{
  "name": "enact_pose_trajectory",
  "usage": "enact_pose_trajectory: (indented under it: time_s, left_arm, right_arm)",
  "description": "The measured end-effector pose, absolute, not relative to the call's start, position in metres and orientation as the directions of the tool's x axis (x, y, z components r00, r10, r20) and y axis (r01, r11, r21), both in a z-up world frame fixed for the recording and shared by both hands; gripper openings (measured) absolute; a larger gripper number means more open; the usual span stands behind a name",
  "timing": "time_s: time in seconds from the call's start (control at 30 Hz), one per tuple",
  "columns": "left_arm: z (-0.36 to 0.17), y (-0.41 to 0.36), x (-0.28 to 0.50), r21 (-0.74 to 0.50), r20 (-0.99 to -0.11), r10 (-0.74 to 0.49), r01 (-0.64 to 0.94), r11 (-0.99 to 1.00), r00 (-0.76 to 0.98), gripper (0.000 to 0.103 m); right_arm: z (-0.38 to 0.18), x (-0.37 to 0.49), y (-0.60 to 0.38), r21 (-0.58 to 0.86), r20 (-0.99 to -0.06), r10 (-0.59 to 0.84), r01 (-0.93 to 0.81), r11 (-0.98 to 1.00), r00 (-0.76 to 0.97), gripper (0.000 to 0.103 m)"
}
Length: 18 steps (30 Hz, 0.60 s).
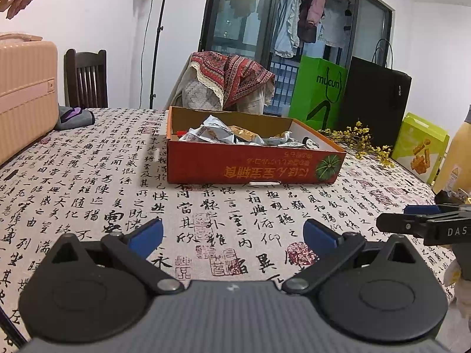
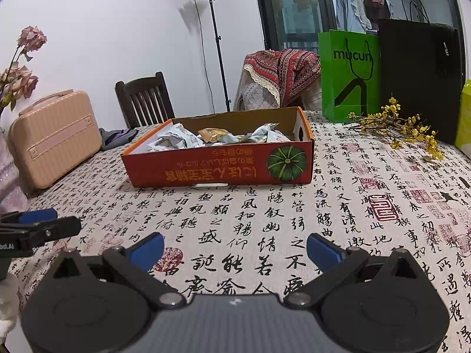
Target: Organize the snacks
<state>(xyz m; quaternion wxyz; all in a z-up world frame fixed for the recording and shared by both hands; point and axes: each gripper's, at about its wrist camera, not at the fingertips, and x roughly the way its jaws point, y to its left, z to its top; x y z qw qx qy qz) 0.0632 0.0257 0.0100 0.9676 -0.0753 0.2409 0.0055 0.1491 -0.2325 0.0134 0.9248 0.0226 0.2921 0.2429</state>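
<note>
Left gripper (image 1: pixel 232 235): jaws spread wide, empty, low over the tablecloth (image 1: pixel 88 182). Right gripper (image 2: pixel 235 248): likewise released, gripping nothing, level beside the left. Snack packets (image 2: pixel 182 139) lie inside the red cardboard box (image 2: pixel 220 167), at the table's far centre, well apart from both grippers.

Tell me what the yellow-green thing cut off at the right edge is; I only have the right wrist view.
Observer: A light green box with fried snacks pictured on its front, standing on the table.
Operator: Anything beyond it?
Observer: A tall yellow bottle just to its right, cropped by the frame.
Operator: Loose snacks outside the red box?
Observer: Something dark with a gold wrapper lies at the bottle's foot; too cropped to identify.
</note>
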Motion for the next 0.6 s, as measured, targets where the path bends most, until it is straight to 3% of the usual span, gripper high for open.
enact_pose_trajectory:
  time_s: [0.6]
  left_arm:
    - [0.0093,0.0259,0.0629,-0.173,-0.467,-0.045,-0.042,0.984,0.883,0.103]
  right_arm:
    - [0.0063,0.1494,-0.2305,0.185,-0.540,0.465,-0.440,0.879,0.702,0.103]
